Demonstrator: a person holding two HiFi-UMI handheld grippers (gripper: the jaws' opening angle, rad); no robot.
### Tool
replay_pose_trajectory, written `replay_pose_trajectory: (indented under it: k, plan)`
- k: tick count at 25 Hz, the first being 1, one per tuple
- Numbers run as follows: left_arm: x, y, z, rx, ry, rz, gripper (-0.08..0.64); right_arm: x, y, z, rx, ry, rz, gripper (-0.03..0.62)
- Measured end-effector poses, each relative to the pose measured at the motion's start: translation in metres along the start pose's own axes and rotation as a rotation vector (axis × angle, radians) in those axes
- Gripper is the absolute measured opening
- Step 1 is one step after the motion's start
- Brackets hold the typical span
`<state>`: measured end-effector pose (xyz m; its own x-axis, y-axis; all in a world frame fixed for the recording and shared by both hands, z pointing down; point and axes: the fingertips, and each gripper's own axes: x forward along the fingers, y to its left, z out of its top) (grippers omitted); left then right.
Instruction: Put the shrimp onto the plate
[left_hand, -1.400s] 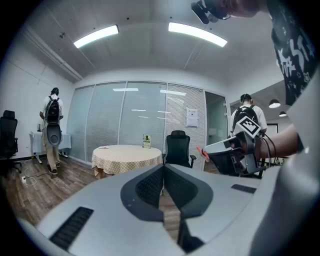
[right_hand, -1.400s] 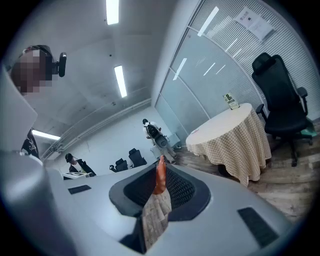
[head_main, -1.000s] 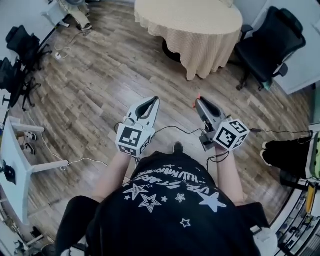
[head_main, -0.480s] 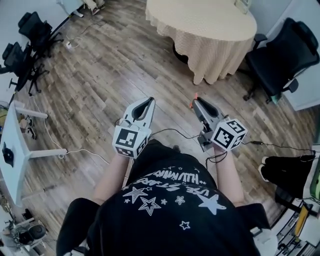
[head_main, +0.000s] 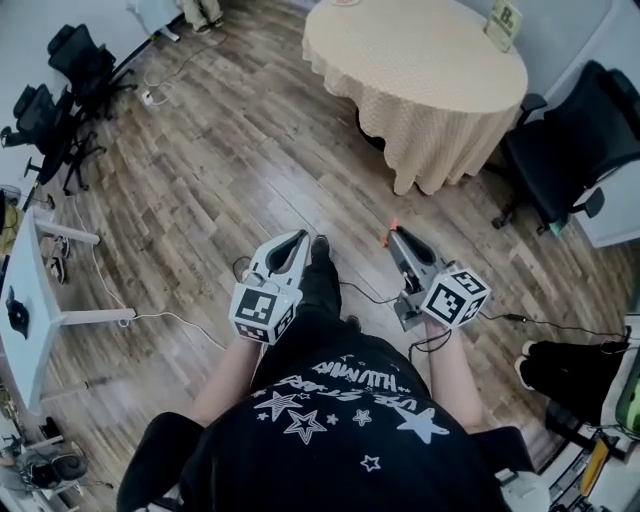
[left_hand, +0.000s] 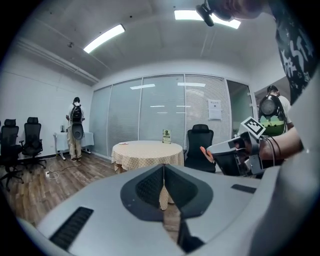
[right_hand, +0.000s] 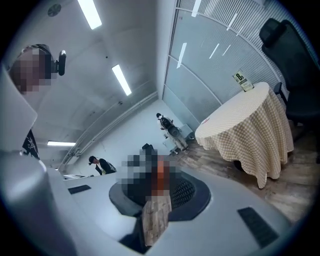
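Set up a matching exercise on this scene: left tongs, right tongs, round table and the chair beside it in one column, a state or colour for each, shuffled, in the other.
Column one:
1. left tongs
2. right tongs
3. table
4. chair

Column two:
A. black
B. shut on the orange shrimp
C. draped in a beige checked cloth
D. shut, with nothing between them

Pairs: 1-D, 2-B, 3-C, 4-A.

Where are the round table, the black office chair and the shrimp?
Round table (head_main: 415, 60): head view, top of its checked cloth.
Black office chair (head_main: 610, 105): head view, its backrest.
Shrimp (head_main: 392, 221): head view, its orange end that shows.
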<state>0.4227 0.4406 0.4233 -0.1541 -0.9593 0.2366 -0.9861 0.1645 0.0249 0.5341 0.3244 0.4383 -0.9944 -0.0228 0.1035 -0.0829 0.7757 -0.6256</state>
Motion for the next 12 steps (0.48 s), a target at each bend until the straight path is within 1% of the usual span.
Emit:
replay_pose_trajectory:
  k: [4,7,9,12]
  plan:
    - [0.042,0.026,0.002,-0.015,0.007,-0.025,0.009,0.024,-0.02,0.02,0.004,0.0,-0.019,0.061]
    - [0.08,0.052,0.02,0.002,-0.022,-0.05,0.009,0.054,-0.041,0.044,0.008,-0.016,-0.029,0.061]
    - [0.099,0.075,0.032,0.014,-0.042,-0.046,0.009,0.083,-0.052,0.056,0.006,-0.012,-0.021,0.061]
    - [0.125,0.11,0.04,-0.013,-0.039,-0.038,0.009,0.123,-0.064,0.077,-0.002,-0.007,-0.025,0.061]
